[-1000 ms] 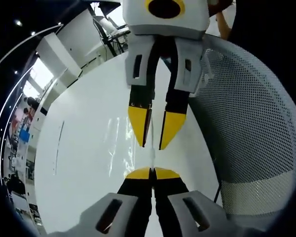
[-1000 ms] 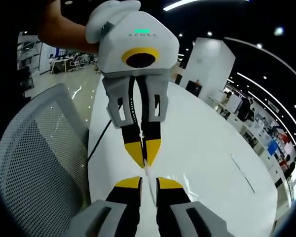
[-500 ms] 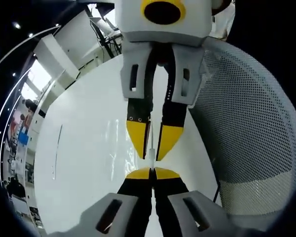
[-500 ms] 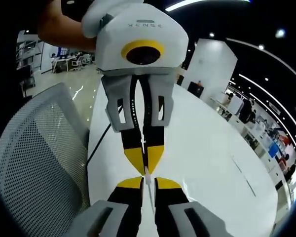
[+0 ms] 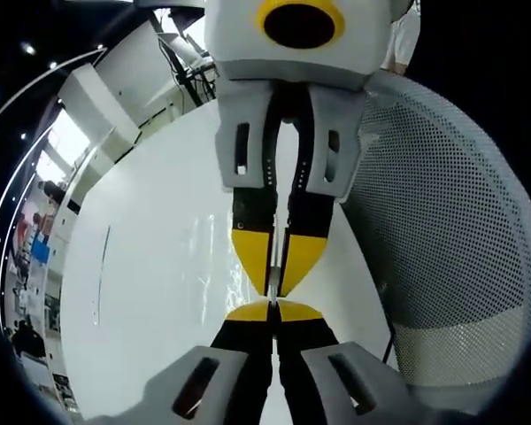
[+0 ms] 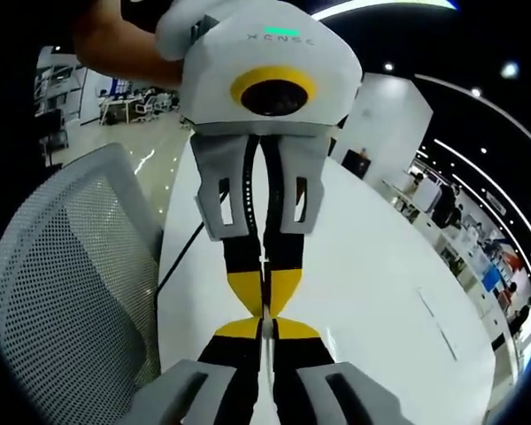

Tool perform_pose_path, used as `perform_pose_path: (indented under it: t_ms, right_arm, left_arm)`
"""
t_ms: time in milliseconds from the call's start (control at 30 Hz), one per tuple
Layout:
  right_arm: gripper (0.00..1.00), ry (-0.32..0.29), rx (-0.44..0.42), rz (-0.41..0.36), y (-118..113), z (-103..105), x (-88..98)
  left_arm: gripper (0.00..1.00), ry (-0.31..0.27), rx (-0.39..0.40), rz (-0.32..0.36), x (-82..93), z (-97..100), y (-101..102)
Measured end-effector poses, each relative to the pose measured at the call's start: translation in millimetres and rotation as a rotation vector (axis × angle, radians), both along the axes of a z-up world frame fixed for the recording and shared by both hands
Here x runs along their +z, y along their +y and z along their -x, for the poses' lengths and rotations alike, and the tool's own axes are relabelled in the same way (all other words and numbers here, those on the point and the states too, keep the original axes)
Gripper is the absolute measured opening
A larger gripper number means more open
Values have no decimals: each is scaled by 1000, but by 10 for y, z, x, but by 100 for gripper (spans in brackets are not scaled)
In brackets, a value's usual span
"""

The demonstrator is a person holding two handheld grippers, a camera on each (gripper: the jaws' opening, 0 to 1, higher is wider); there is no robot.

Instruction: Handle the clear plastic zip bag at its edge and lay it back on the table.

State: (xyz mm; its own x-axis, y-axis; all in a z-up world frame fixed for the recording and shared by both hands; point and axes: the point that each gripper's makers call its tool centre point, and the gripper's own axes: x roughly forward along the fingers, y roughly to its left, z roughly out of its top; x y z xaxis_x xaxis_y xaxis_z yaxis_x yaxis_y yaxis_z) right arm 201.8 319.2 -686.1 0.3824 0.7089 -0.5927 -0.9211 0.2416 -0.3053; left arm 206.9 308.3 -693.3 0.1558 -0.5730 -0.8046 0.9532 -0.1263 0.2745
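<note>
Left tongs (image 5: 272,306): clamped together on the thin edge of the clear plastic zip bag (image 5: 272,266), yellow tips meeting on it in the left gripper view.
Right tongs (image 6: 265,322): also pressed together on the same edge, seen in the right gripper view with the film running up between the tips.
Facing tongs: each view shows the other tongs coming in tip to tip, the right tongs (image 5: 275,276) from the far side and the left tongs (image 6: 265,301) likewise, both with jaws nearly touching.
Why held so: two pinches close beside each other on one edge probably keep the limp film taut and controlled, so it can be lowered flat rather than crumple.
Bag position: pinched between the four tips above the table (image 5: 150,266); whether its free part already touches the table cannot be told.
Bag material: thin, see-through, glossy; faint bright streaks on the left of the tongs hint at its sheet.
Table: smooth, white, glossy, with a rounded outline.
Chair (image 5: 442,230): pale mesh back, perforated and curved, just beside the table on the right in the left gripper view, also seen on the left (image 6: 71,266) in the right gripper view.
Cable (image 6: 179,257): thin, dark, lying between chair and table edge.
Tongs build: white plastic bodies, black jaws, yellow tapered tips.
</note>
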Motion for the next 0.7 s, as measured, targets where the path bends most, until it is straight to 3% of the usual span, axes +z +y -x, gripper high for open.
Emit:
perform_pose_path:
  t_ms: [700]
  right_arm:
    - [0, 0, 9, 10, 18, 25, -10]
  left_arm:
    - [0, 24, 9, 8, -7, 22, 51]
